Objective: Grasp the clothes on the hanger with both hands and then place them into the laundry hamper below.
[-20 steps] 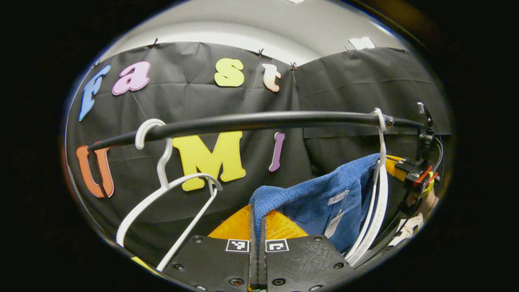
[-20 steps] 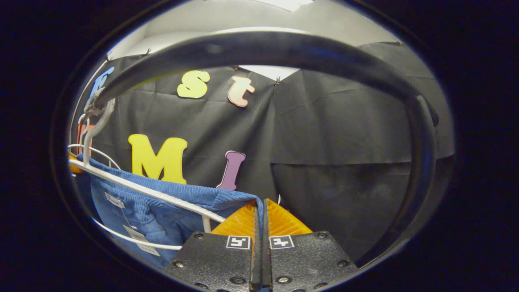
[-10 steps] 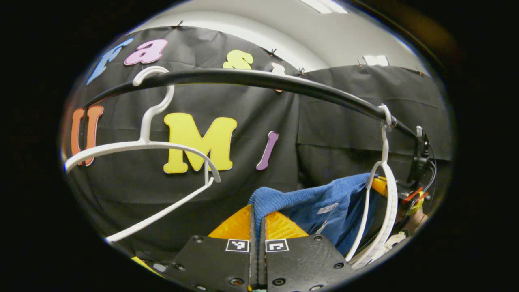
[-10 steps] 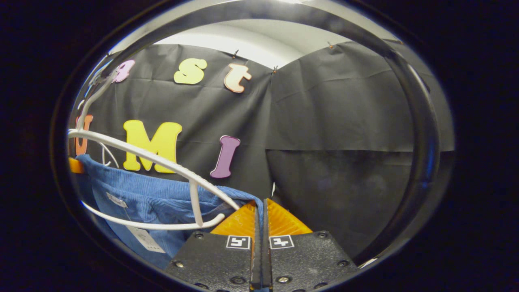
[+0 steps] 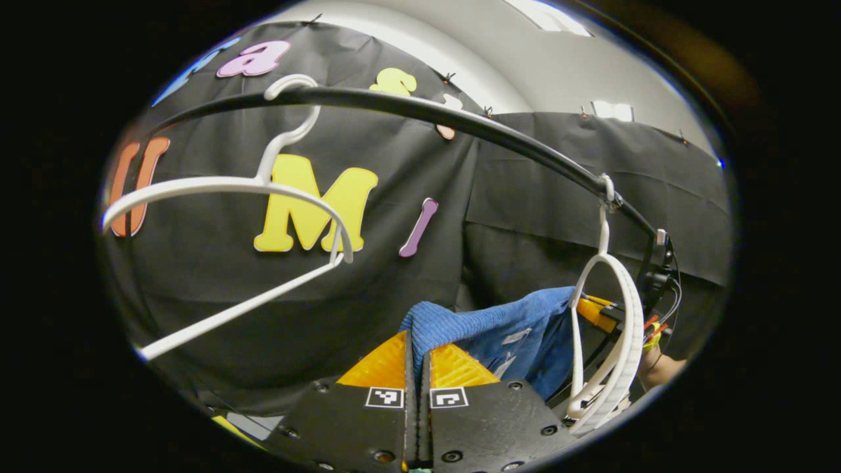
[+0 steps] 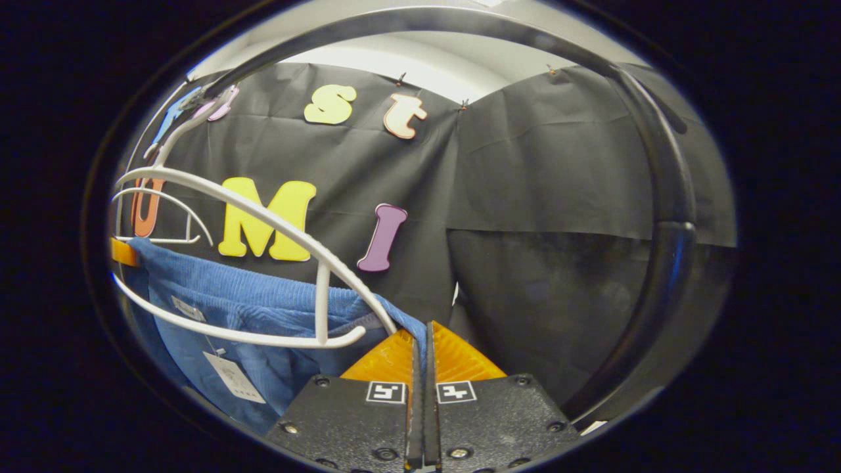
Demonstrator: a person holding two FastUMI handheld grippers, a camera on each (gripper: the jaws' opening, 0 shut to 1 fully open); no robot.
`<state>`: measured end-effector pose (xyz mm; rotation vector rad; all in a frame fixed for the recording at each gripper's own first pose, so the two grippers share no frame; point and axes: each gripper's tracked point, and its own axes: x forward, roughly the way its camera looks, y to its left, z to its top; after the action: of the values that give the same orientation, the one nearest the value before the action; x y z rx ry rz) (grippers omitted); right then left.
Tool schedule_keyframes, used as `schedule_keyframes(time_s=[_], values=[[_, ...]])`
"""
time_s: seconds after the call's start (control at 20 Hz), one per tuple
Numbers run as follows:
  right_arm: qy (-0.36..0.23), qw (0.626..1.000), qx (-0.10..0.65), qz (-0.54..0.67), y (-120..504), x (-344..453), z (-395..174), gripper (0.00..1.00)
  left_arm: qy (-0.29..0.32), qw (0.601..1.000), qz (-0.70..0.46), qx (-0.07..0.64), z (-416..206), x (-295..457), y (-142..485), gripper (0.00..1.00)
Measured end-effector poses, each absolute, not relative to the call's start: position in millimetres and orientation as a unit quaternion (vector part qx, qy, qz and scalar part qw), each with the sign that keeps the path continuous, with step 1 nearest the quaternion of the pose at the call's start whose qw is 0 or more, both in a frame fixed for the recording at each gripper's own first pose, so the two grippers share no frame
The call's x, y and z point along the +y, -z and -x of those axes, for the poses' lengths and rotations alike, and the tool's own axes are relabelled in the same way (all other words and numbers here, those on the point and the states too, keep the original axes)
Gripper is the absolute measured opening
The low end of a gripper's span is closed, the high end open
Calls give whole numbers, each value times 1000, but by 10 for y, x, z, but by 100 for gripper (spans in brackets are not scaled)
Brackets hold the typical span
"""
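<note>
A blue corduroy garment [image 5: 506,325] with a white tag stretches between my two grippers. My left gripper [image 5: 416,338] is shut on its near corner. In the left gripper view the right gripper [image 5: 601,312] holds the far end beside a white hanger [image 5: 621,341], with a hand [image 5: 657,368] behind it. In the right gripper view my right gripper [image 6: 422,332] is shut on the garment [image 6: 250,309]. The garment's top edge runs below the upper arm of the white hanger [image 6: 263,217], and the hanger's lower bar crosses in front of the cloth.
A black clothes rail [image 5: 427,112] arcs overhead and carries a bare white hanger [image 5: 230,190] at the left. In the right gripper view the rail [image 6: 460,20] bends down into a black upright post [image 6: 663,263] close on the right.
Both grippers have sunk with the blue garment. The rail and hangers now sit higher in both views. The garment's edge has slipped from the hanger's upper arm to below it.
</note>
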<state>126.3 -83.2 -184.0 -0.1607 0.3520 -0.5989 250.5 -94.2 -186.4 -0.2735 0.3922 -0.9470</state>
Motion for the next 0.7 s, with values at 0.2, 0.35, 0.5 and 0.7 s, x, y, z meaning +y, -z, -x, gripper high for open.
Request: schedule_keyframes(time_s=[0.2,0.35,0.5,0.7], values=[[289,936,184,77,1919,-823,-1237,4,457,855,122,212,-2392,-939,2089,1],[290,935,189,74,1936,-808,-1166,4,459,851,124,223,-2241,-923,2256,1],[295,932,200,74,1997,-818,-1102,4,453,846,154,235,-2107,-1019,2316,5],[292,931,207,76,2090,-758,-1029,4,436,853,156,242,-1938,-1067,2474,1]])
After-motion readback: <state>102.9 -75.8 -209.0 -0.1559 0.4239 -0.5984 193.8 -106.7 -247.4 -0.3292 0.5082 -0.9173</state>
